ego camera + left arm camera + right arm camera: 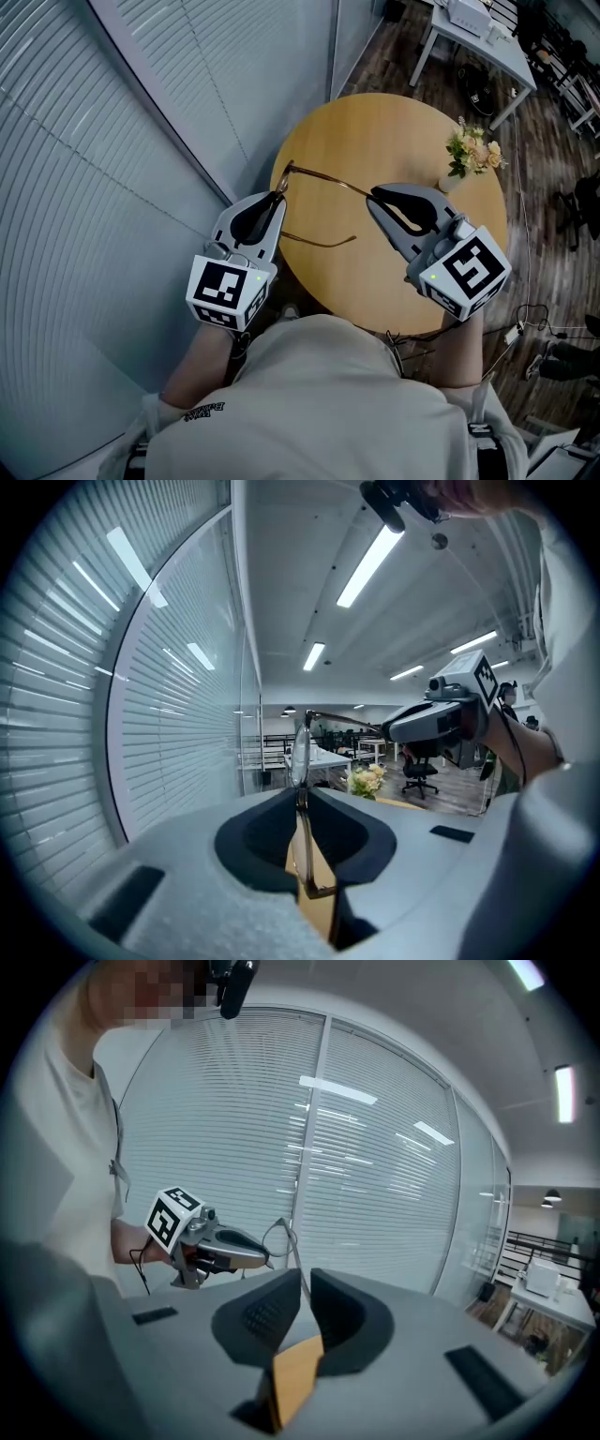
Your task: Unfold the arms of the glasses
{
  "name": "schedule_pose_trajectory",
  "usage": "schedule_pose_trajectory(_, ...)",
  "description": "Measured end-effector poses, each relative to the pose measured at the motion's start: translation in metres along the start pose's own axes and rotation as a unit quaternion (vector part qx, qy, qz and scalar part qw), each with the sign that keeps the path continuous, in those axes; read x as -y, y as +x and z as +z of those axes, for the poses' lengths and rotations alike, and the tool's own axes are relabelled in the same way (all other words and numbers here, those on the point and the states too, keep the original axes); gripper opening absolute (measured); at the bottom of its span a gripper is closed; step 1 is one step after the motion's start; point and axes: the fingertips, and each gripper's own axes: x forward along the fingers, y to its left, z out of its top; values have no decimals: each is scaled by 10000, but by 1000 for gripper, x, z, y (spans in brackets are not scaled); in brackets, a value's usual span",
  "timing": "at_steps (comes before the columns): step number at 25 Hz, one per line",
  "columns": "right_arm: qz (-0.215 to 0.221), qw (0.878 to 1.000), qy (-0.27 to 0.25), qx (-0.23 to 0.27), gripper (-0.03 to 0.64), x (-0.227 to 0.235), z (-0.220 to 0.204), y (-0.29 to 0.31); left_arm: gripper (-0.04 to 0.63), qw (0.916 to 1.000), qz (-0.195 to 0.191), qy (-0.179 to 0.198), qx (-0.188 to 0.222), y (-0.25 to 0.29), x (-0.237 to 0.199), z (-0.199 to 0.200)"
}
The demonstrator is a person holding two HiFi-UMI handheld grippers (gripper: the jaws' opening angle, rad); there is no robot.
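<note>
Currently, both hands are held out in front of the torso over the near edge of the round wooden table, with 1 gripper in each hand. The left gripper points away from the body and slightly right, close to level. The right gripper angles in toward the left one, so the 2 sets of tips face each other across a short gap. Each gripper carries 1 marker cube at its rear, 2 in all. In the left gripper view, the left gripper has its jaws nearly together, clamped on the front frame of the glasses, which stand edge-on and upright between the pads. There is 1 pair of glasses, held above the left part of the table, with 2 temple arms. The far temple arm is swung out and runs straight across to the right gripper's tips. The near temple arm hangs free toward the person and curves right. In the right gripper view, the right gripper shows a narrow slit between its jaws. The thin far temple arm runs into that slit and is pinched there. 1 small vase of flowers stands near the table's right edge, well apart from the glasses.
</note>
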Motion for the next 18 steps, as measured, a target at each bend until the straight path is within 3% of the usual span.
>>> schedule_pose_trajectory(6, -252, 9985, 266, 403, 37, 9, 13, -7, 51, 9989, 341, -235, 224, -5, -21, 12)
schedule_pose_trajectory(12, -776, 9913, 435, 975, 36, 32, 43, -27, 51, 9974, 344, -242, 587, -4, -31, 45)
schedule_pose_trajectory(18, -1576, 9769, 292, 1414, 35, 50, 64, -61, 51, 9925, 396, 250, 1128, -18, -23, 94)
